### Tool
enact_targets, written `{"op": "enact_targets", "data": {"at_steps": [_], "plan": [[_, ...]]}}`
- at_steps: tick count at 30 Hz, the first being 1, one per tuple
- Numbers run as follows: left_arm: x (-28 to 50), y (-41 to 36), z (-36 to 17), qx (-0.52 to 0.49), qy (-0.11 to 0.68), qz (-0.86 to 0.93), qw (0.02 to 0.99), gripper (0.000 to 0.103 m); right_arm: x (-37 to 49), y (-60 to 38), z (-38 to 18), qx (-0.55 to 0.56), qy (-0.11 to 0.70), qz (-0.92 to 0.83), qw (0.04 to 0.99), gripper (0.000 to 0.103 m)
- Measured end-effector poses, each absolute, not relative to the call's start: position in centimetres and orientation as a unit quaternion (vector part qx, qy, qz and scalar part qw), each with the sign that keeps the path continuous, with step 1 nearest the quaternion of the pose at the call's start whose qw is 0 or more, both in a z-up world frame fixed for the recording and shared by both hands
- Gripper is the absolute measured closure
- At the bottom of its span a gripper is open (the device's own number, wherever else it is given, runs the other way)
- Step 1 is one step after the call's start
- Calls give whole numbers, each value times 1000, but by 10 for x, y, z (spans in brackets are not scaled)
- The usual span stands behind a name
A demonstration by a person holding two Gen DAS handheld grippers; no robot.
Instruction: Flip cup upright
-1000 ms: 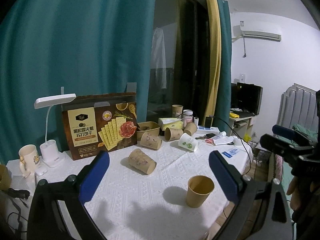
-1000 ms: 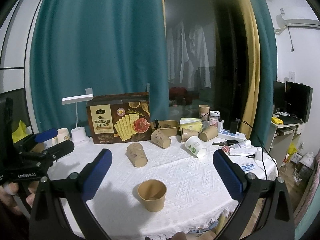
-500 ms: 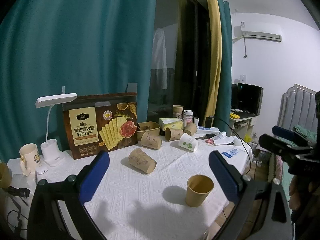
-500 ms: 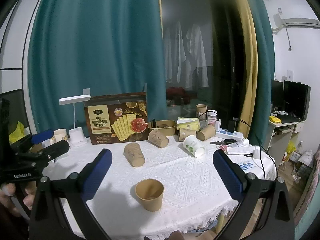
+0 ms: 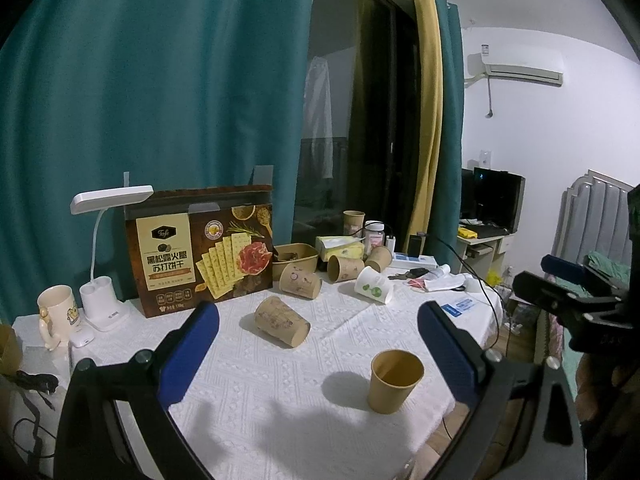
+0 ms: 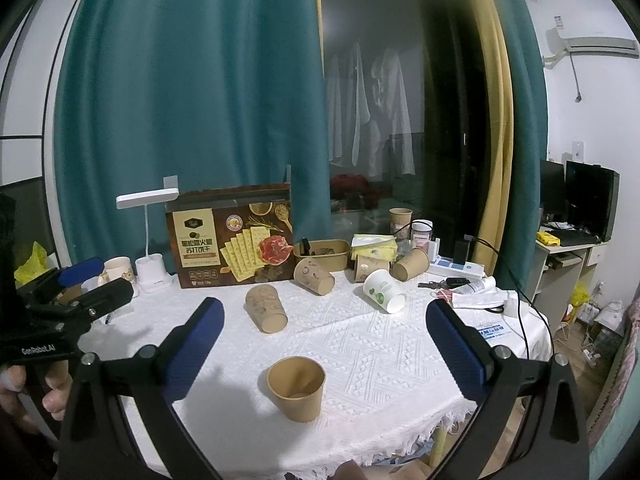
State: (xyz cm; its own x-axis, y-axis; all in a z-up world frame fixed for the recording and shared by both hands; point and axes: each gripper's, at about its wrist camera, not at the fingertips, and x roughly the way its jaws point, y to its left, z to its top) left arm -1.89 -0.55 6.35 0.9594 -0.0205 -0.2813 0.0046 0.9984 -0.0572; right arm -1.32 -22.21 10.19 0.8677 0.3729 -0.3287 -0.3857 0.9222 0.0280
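A plain brown paper cup (image 5: 395, 386) (image 6: 297, 388) stands upright near the front of the white tablecloth. Behind it a printed brown cup (image 5: 282, 327) (image 6: 266, 308) lies on its side. Further back lie more tipped cups: a printed one (image 5: 300, 281) (image 6: 314, 275), a white one with a green mark (image 5: 373, 290) (image 6: 385, 290) and two brown ones (image 5: 345, 268) (image 6: 410, 264). My left gripper (image 5: 318, 354) hangs open above the table, nothing between its blue pads. My right gripper (image 6: 325, 350) is open too, the upright cup low between its fingers, untouched.
A cracker box (image 5: 202, 254), a white desk lamp (image 5: 105, 248), a mug (image 5: 56, 312), a brown tray (image 6: 321, 254) and a tissue pack (image 6: 374, 246) line the back. Keys, papers and a cable (image 6: 472, 292) lie at the right. The table edge (image 6: 360, 452) is close in front.
Both grippers have drifted slightly back from the table; the cups have not moved and both grippers stay open.
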Motion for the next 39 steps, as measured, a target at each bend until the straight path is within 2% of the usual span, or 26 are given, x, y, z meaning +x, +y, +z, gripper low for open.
{"op": "enact_targets", "data": {"at_steps": [39], "plan": [[-21, -14, 72, -28, 137, -8, 990, 3, -13, -220, 96, -16, 171, 199, 965, 3]]}}
